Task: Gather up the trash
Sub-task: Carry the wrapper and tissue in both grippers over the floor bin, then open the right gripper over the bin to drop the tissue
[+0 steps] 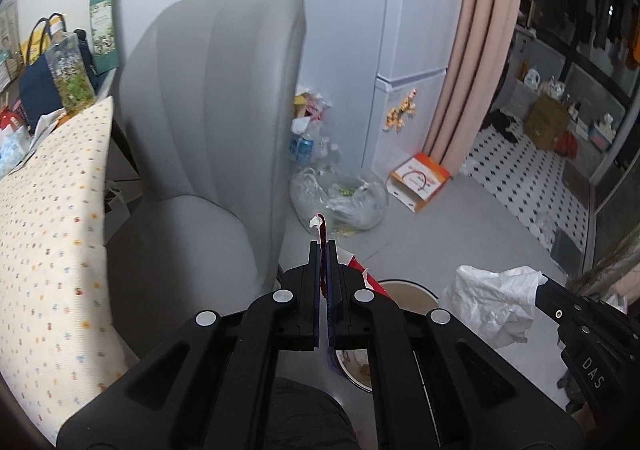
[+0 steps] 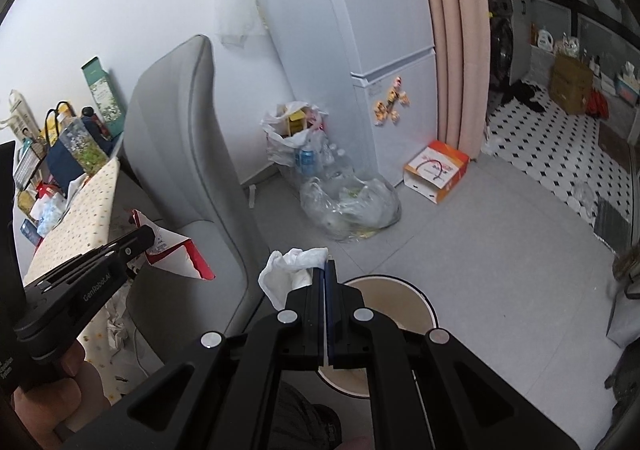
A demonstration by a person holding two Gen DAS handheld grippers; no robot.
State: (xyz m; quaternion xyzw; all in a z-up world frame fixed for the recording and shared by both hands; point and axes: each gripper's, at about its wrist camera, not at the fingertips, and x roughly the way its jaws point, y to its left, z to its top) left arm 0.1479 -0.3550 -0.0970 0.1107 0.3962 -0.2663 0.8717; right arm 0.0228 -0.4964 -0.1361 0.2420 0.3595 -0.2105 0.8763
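Observation:
My left gripper point(image 1: 321, 244) is shut on a red and white wrapper point(image 1: 320, 228), seen edge-on between its fingers. The same wrapper point(image 2: 176, 254) shows flat in the right wrist view, held by the left gripper point(image 2: 146, 240) beside the grey chair. My right gripper point(image 2: 325, 270) is shut on a crumpled white tissue point(image 2: 290, 274); the tissue also shows in the left wrist view point(image 1: 496, 302). A round white-rimmed trash bin point(image 2: 394, 310) stands on the floor just below both grippers, also in the left wrist view point(image 1: 408, 296).
A grey chair point(image 1: 216, 122) stands at left beside a dotted cushion point(image 1: 52, 230). Clear plastic bags of trash point(image 2: 348, 206) and an orange and white box point(image 2: 436, 170) lie by the white fridge point(image 2: 380, 50). A pink curtain point(image 2: 456, 30) hangs at right.

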